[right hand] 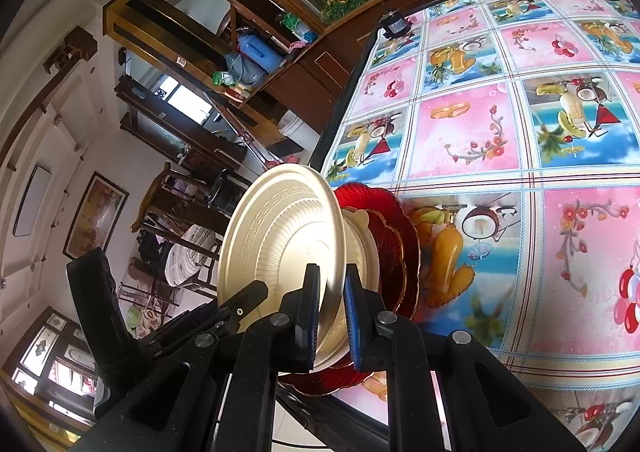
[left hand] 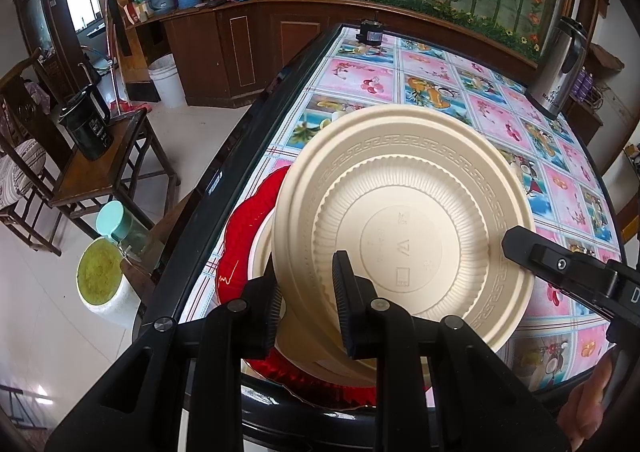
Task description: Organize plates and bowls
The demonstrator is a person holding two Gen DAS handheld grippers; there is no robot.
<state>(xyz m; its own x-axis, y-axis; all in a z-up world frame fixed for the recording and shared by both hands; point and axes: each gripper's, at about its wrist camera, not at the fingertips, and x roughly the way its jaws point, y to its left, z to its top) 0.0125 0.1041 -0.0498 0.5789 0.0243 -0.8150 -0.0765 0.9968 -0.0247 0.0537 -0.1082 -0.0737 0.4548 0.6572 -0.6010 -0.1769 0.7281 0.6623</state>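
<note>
A cream plastic plate point(left hand: 404, 220) with a ribbed well and key-pattern rim is held tilted above a stack. My left gripper point(left hand: 308, 304) is shut on its near rim. My right gripper point(right hand: 332, 316) is shut on the same plate point(right hand: 280, 248) at its edge; its finger point(left hand: 560, 268) shows at the right of the left wrist view. Under the plate lie a cream bowl point(left hand: 262, 252) and red scalloped glass plates point(left hand: 236, 244) near the table's left edge; the red plates also show in the right wrist view point(right hand: 396, 252).
The table point(left hand: 440, 72) has a fruit-print cloth and a black rim. A steel kettle point(left hand: 560, 68) stands at the far right and a small black device point(left hand: 370, 34) at the far edge. Wooden chairs, a black pot and a green-lidded bin stand on the floor at left.
</note>
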